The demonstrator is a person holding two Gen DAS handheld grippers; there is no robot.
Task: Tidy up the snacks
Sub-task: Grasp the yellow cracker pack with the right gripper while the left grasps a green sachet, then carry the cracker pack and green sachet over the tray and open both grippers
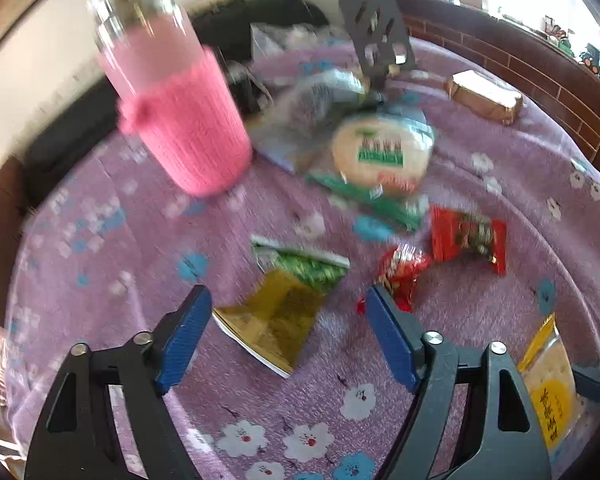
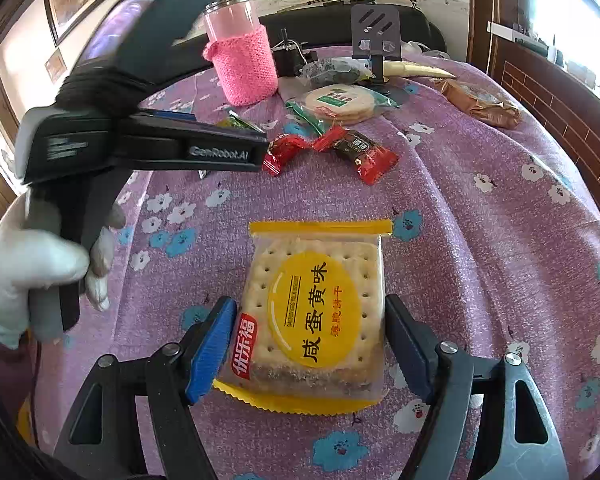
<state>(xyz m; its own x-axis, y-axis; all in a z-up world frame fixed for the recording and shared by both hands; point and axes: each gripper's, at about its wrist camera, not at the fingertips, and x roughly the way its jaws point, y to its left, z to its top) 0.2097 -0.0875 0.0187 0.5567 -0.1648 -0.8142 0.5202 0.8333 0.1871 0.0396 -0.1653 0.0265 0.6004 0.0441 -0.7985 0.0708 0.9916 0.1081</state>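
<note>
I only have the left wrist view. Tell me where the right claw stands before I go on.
Observer: The right claw straddles the salted-egg-yolk cracker packet, which lies flat on the purple bedspread. The jaws are open and the packet is not visibly squeezed.
Operator: Report what holds my left claw.
Observer: A white-gloved hand grips its handle. The tip of the left claw shows next to the red twist-wrapped candy.
Operator: My background is blurred. Name what lies by the phone stand.
Observer: A pale horn-shaped object lies beside the base of the phone stand.
</note>
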